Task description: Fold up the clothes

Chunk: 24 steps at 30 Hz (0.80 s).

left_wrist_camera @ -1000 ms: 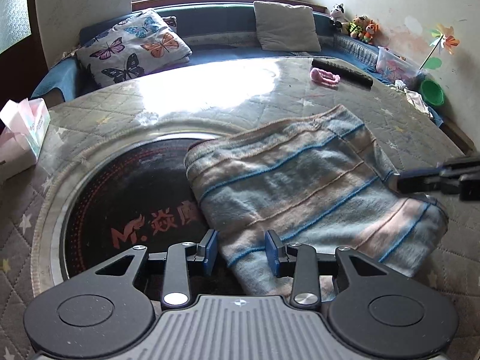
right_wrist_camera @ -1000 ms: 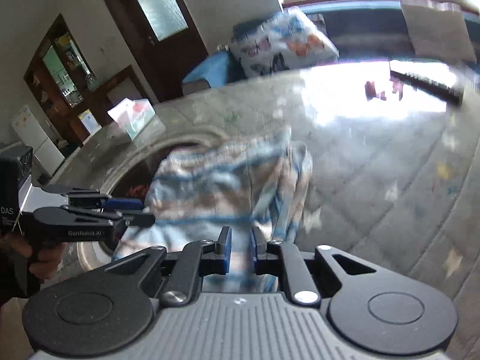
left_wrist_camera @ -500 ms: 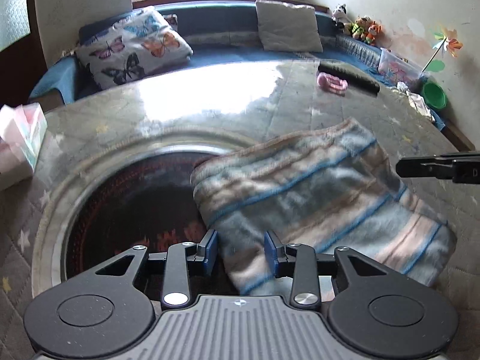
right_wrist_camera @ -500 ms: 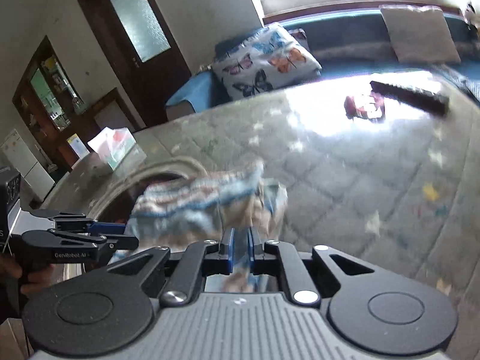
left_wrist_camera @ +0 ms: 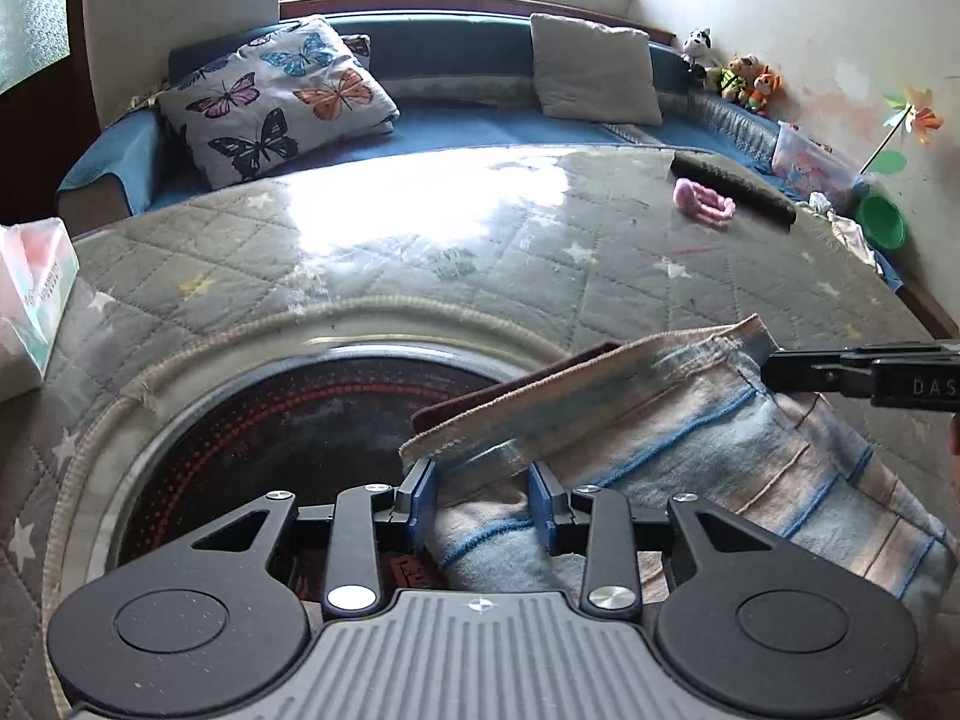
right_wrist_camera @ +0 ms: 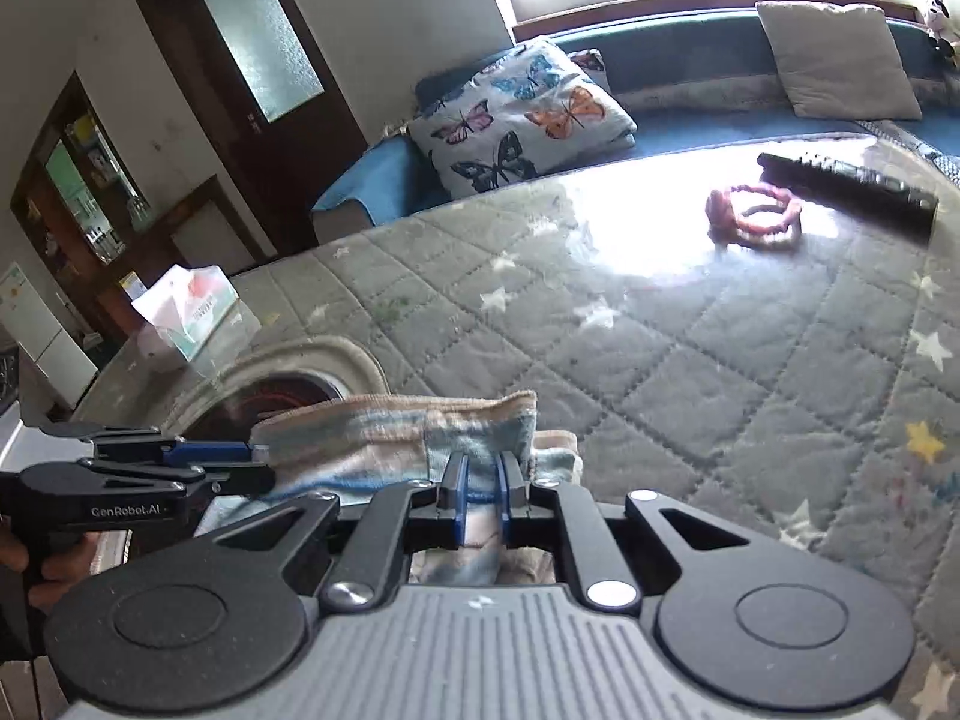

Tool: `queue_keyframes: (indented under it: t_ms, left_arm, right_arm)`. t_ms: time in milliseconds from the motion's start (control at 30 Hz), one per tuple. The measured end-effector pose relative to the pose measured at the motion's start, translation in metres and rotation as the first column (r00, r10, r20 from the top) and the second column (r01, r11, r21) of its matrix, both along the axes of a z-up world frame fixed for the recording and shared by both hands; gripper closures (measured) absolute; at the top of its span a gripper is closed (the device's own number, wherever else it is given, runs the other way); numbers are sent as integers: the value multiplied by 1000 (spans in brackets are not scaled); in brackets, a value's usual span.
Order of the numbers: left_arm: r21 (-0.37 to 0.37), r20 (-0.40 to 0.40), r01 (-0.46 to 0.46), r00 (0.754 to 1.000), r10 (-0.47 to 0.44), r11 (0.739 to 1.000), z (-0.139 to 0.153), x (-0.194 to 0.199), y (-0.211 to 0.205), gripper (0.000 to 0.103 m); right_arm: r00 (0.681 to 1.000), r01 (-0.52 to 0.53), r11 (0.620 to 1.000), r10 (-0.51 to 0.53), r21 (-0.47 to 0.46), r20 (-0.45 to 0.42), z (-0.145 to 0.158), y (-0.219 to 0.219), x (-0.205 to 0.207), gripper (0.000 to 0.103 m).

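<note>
A striped cloth (left_wrist_camera: 690,450) is lifted over the table (left_wrist_camera: 420,252), long axis running 9 to 3 o'clock. It is clamped by the right claw (right_wrist_camera: 480,495); the left claw (left_wrist_camera: 480,501) is parted around its near edge.

"GenRobot.AI" on the left tongs (right_wrist_camera: 258,468), "DAS" on the right tongs (left_wrist_camera: 774,369), tissue box (right_wrist_camera: 186,315) print unreadable

A quilted grey table cover (left_wrist_camera: 540,276) carries striped cloth (left_wrist_camera: 750,456), pink band (left_wrist_camera: 703,207), remote (left_wrist_camera: 732,189) and tissue pack (left_wrist_camera: 33,294).
</note>
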<state>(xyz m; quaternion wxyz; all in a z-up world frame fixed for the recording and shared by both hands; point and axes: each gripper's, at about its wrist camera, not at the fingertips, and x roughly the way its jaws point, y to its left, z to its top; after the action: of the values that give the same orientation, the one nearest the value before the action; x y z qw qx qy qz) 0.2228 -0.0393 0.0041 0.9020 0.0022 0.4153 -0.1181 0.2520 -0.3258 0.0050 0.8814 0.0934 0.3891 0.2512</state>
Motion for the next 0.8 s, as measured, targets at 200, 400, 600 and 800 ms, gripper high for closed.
queue_keyframes:
  t_ms: [200,400,600,800]
  left_arm:
    - [20,6,-17,1000,17,1000,-3,15,-2,64]
    - [42,16,3,1000,-3,999,5,4,-6,66]
    - [21,32,83,996,-83,996,18,-39,-21,66]
    - [8,35,160,986,-160,987,19,-93,-40,67]
  right_arm:
    - [1000,15,1000,-15,-8,-19,-6,7,19,93]
    - [1000,-5,1000,5,-3,-3,7,3,1,91]
    - [997,-74,997,74,2,-2,23,-7,-50,91]
    - [991,-133,991,133,-13,-2,19,-10,-98,91]
